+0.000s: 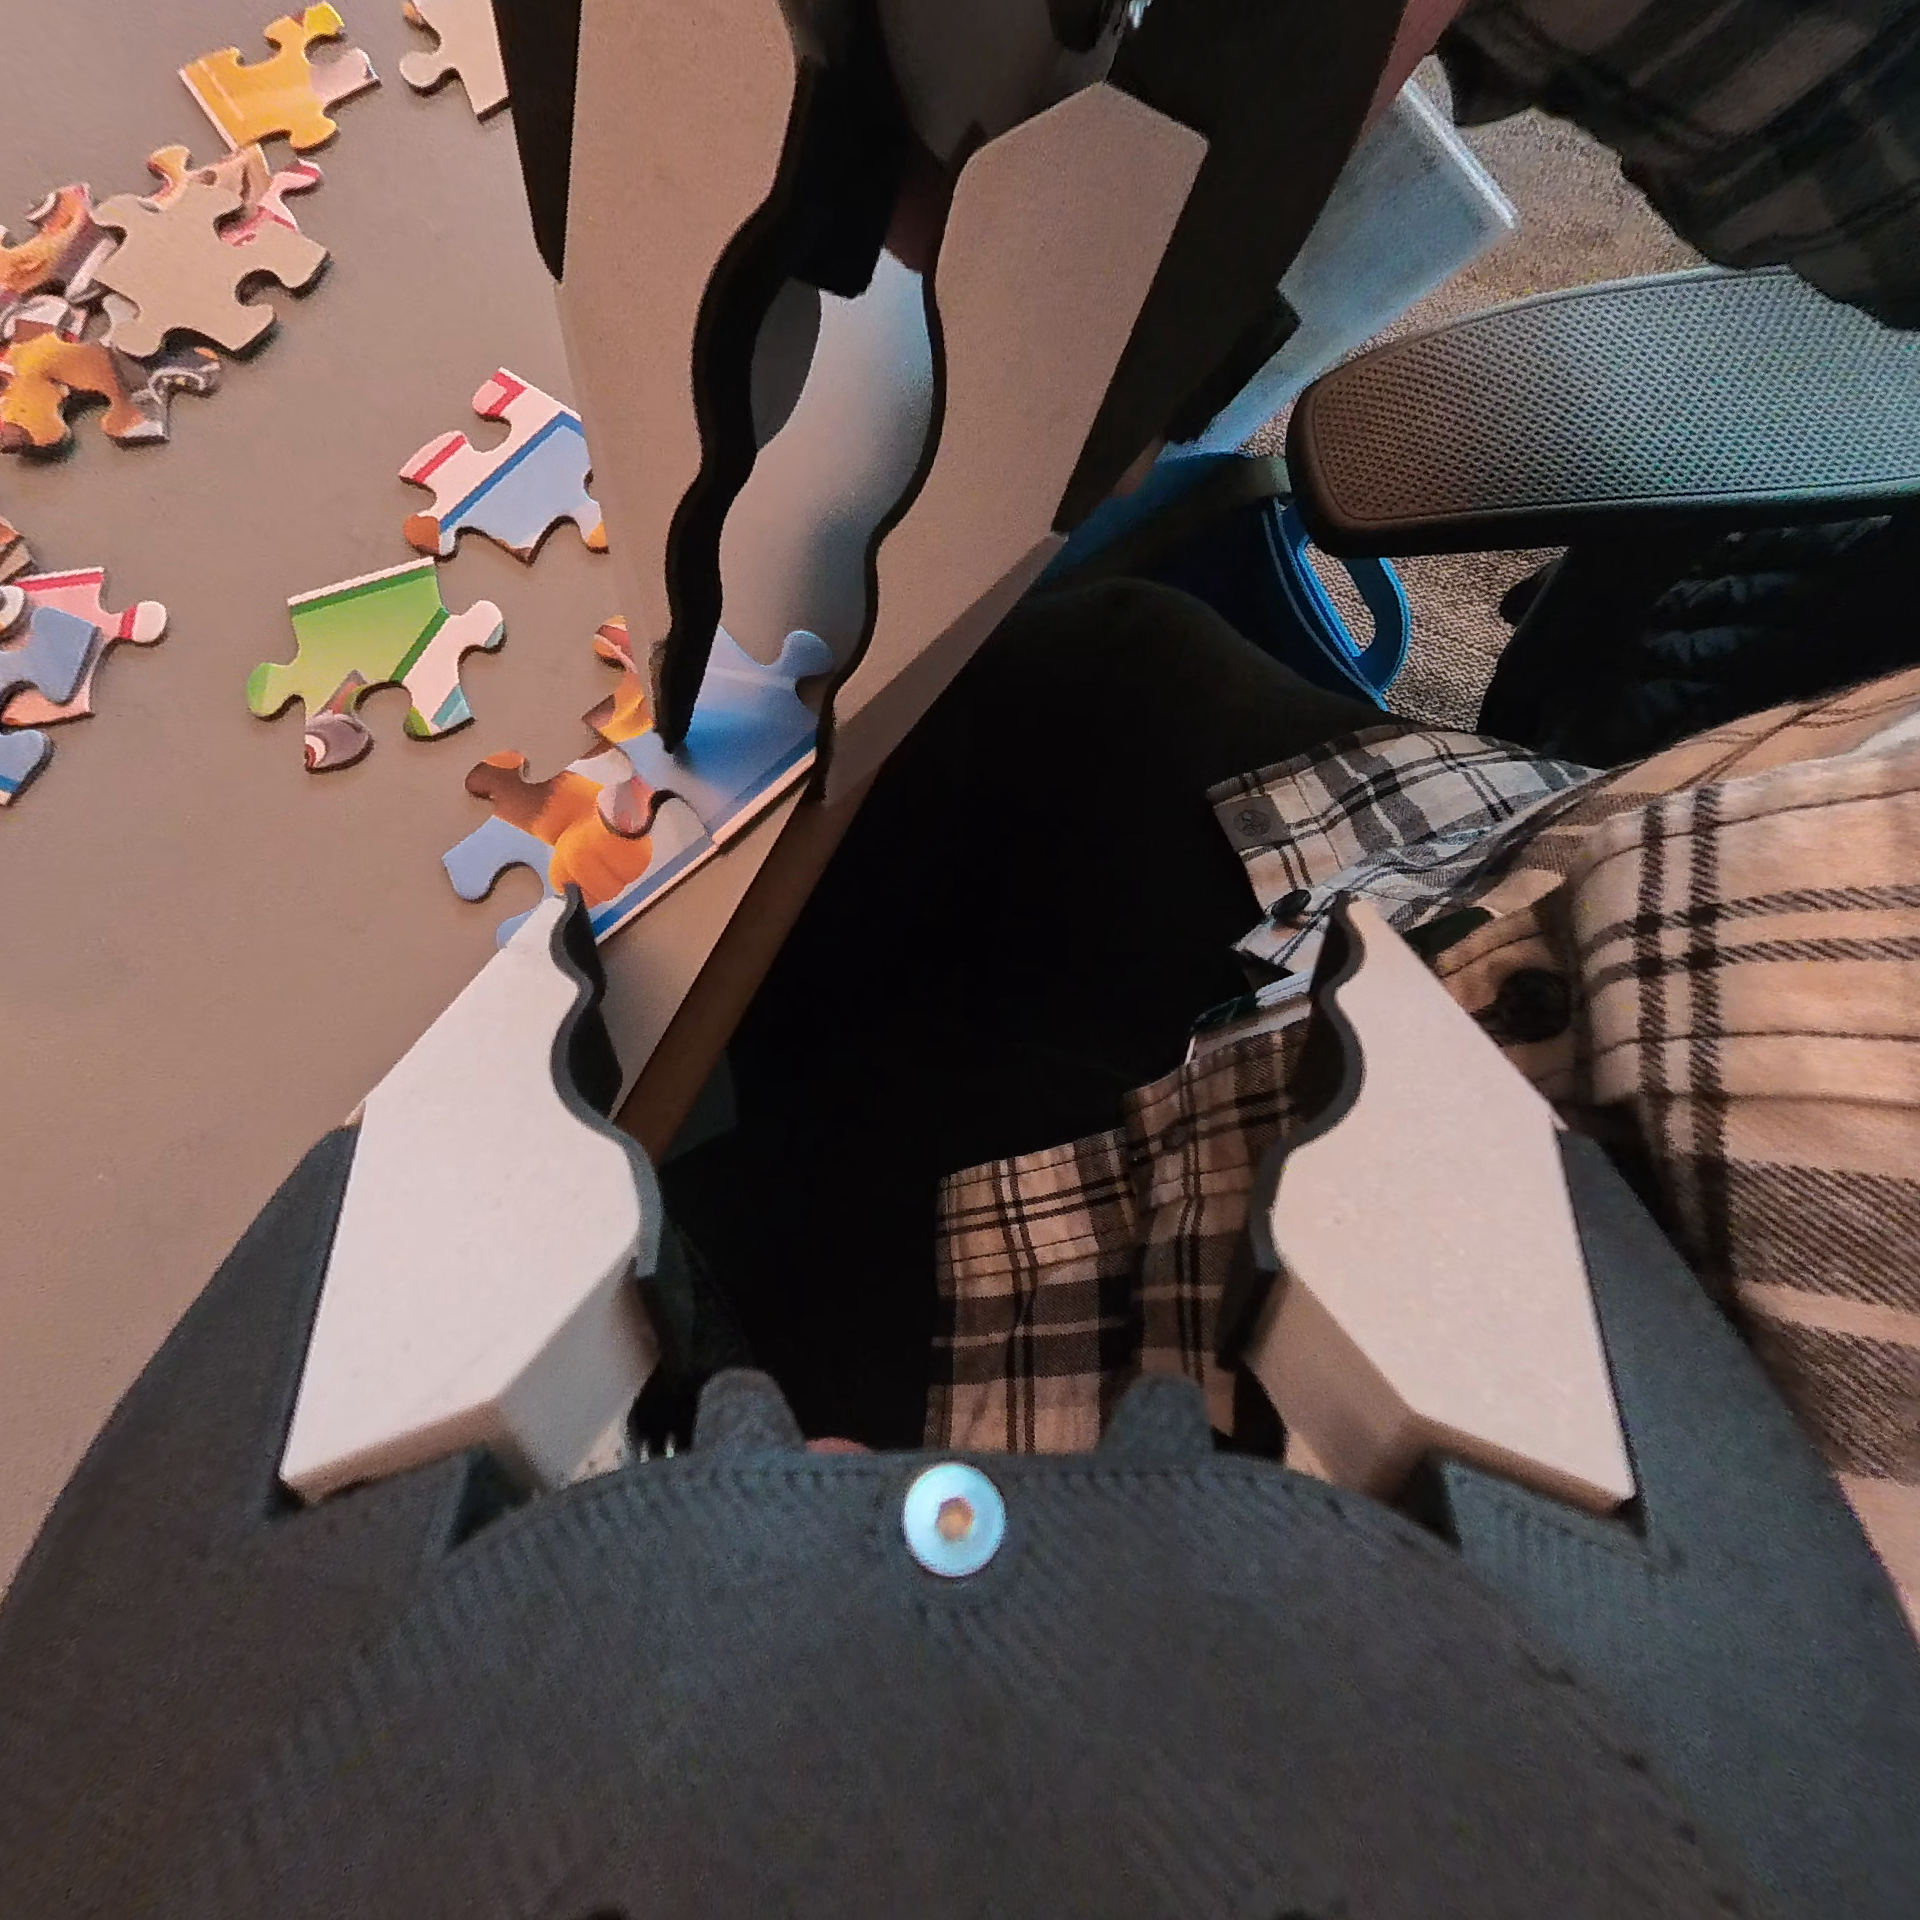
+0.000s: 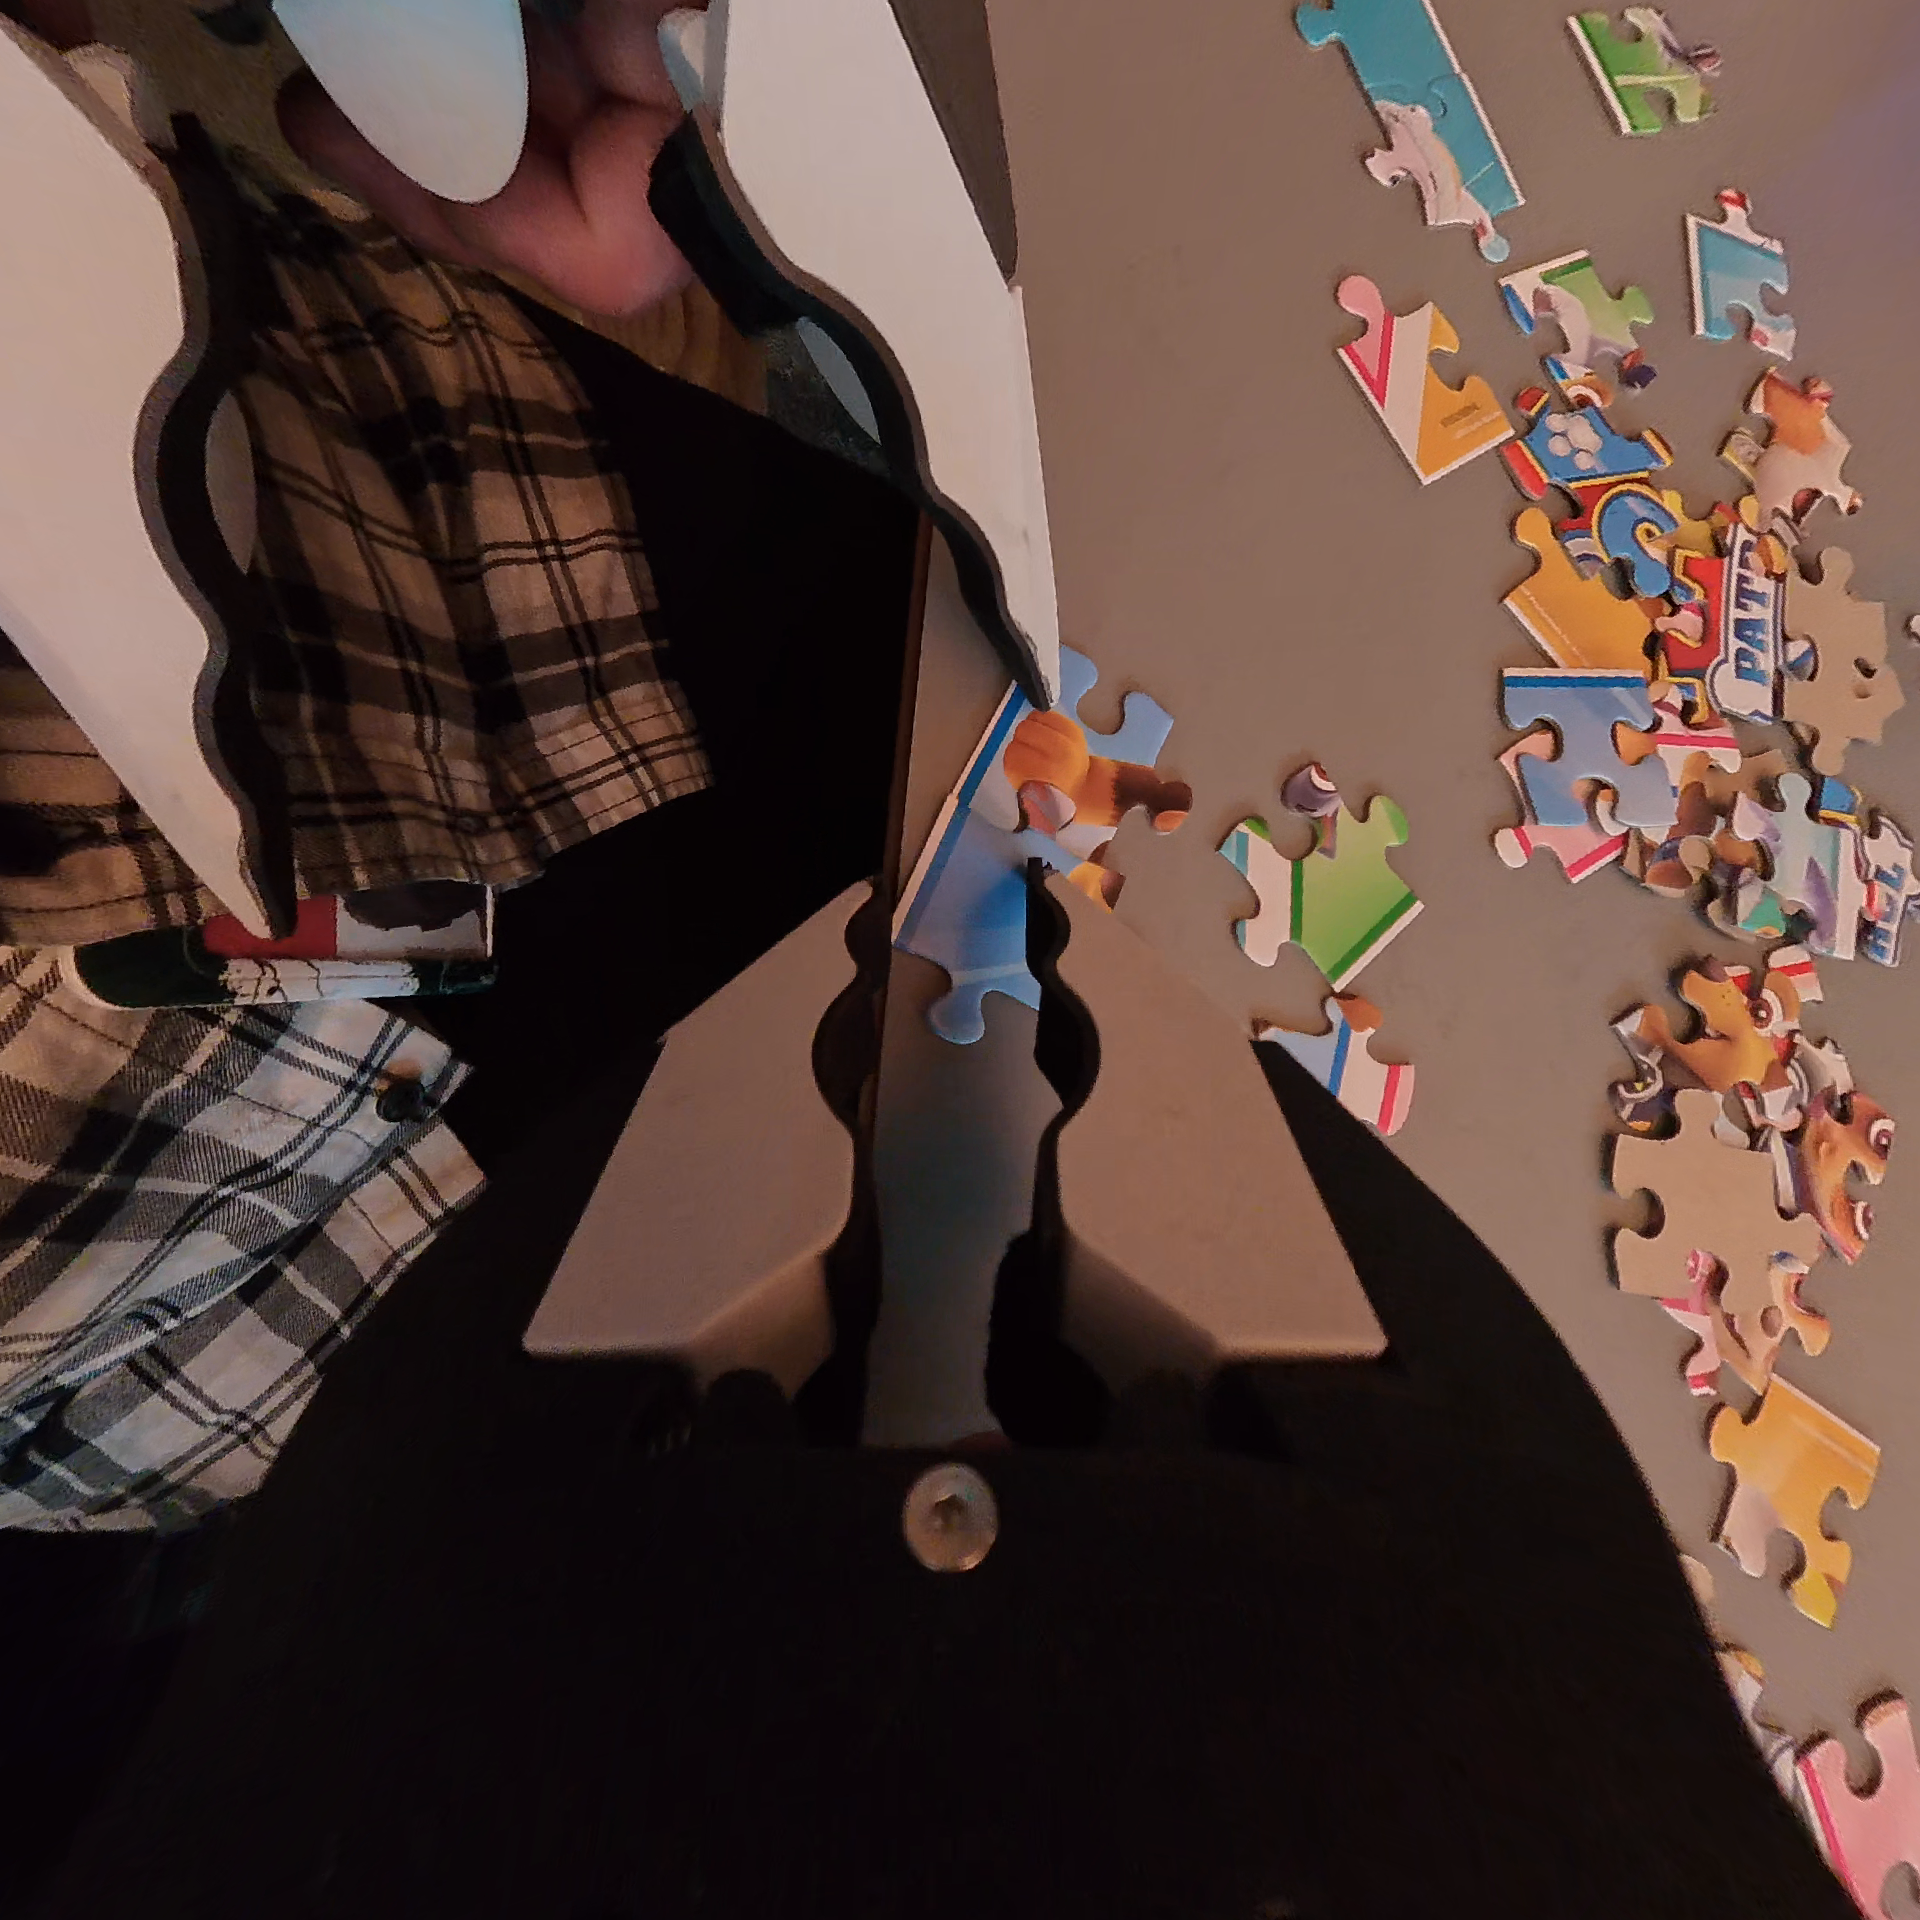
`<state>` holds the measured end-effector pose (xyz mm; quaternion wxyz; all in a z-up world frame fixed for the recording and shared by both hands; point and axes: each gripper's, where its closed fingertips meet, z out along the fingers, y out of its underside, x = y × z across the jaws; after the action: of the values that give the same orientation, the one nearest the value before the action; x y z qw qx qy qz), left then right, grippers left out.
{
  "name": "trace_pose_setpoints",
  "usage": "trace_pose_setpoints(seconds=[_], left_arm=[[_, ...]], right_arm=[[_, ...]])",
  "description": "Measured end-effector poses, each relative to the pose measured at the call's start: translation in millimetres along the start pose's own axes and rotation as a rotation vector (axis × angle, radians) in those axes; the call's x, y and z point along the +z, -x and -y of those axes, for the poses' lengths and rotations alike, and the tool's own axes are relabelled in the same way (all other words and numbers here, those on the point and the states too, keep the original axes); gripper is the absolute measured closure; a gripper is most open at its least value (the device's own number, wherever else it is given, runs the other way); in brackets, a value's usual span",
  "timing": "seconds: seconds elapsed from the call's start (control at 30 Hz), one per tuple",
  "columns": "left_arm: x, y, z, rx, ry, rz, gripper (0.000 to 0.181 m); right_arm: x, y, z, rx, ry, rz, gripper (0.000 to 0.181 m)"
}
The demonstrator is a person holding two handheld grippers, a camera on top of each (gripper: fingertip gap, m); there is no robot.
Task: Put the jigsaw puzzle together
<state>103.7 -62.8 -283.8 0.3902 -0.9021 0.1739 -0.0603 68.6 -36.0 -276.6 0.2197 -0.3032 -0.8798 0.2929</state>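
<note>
1. Left wrist view: the left gripper (image 1: 961, 925) had its jaws wide apart and held nothing. One jaw tip rested by the joined pieces (image 1: 623, 821), right at the edge of the worktop (image 1: 208, 987). A small push could have slid them off onto the person's lap.
2. The right gripper (image 1: 750, 764) came down close by. The two could have bumped.
3. Right wrist view: its jaws were only a little apart, with one tip on the blue piece and nothing gripped. A crooked press could have popped the pieces apart or knocked the green piece (image 2: 1320, 894) nearby.
</note>
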Motion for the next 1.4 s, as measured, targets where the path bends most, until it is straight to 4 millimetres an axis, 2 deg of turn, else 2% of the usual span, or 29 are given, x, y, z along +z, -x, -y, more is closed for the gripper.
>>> trace_pose_setpoints(seconds=[0.27, 0.37, 0.43, 0.53, 0.6, 0.73, 0.83, 0.93, 1.0, 1.17, 1.2, 1.23, 1.4], left_arm=[[-0.9, 5.2, 0.5, -0.016, -0.008, 0.012, 0.054], [-3.2, 12.7, -2.6, -0.034, 0.001, 0.035, 0.053], [-4.6, 22.4, -8.9, -0.055, 0.023, 0.072, 0.047], [-9.0, 32.3, -14.2, -0.065, 0.034, 0.100, 0.047], [-11.4, 30.1, -12.2, -0.076, 0.025, 0.072, 0.050], [-9.1, 3.9, 0.3, 0.040, -0.002, -0.015, 0.051], [0.4, -2.7, -4.2, 0.100, 0.032, -0.031, 0.048], [1.0, 3.8, -4.4, 0.086, 0.030, -0.007, 0.050], [-1.6, 8.3, -5.7, 0.066, 0.024, -0.002, 0.051], [-8.3, 21.5, -13.9, 0.048, 0.032, 0.033, 0.050], [-9.8, 24.8, -15.8, 0.042, 0.036, 0.041, 0.050], [-11.7, 29.0, -18.1, 0.036, 0.042, 0.054, 0.050], [-22.7, 55.4, -29.4, -0.018, 0.055, 0.114, 0.052]], right_arm=[[-5.0, 0.8, -5.0, 0.001, 0.008, 0.035, 0.158], [-8.7, 0.4, -8.3, 0.007, 0.020, 0.062, 0.156], [-11.7, -4.5, -6.7, 0.028, 0.019, 0.064, 0.148], [-15.4, -33.5, 6.5, 0.091, -0.027, -0.006, 0.147], [-12.4, -69.8, 5.0, 0.132, 0.001, -0.107, 0.150], [7.2, -120.7, 4.1, 0.204, 0.028, -0.143, 0.147], [26.6, -137.9, 0.0, 0.206, 0.077, -0.123, 0.142], [35.7, -143.8, 1.6, 0.215, 0.077, -0.094, 0.143], [37.0, -144.4, 2.2, 0.210, 0.074, -0.077, 0.153], [37.9, -144.4, 3.1, 0.216, 0.065, -0.052, 0.155], [37.6, -143.7, 3.5, 0.212, 0.061, -0.048, 0.160], [37.0, -143.5, 4.1, 0.207, 0.056, -0.050, 0.170], [35.0, -141.6, 2.2, 0.207, 0.056, -0.045, 0.171]])
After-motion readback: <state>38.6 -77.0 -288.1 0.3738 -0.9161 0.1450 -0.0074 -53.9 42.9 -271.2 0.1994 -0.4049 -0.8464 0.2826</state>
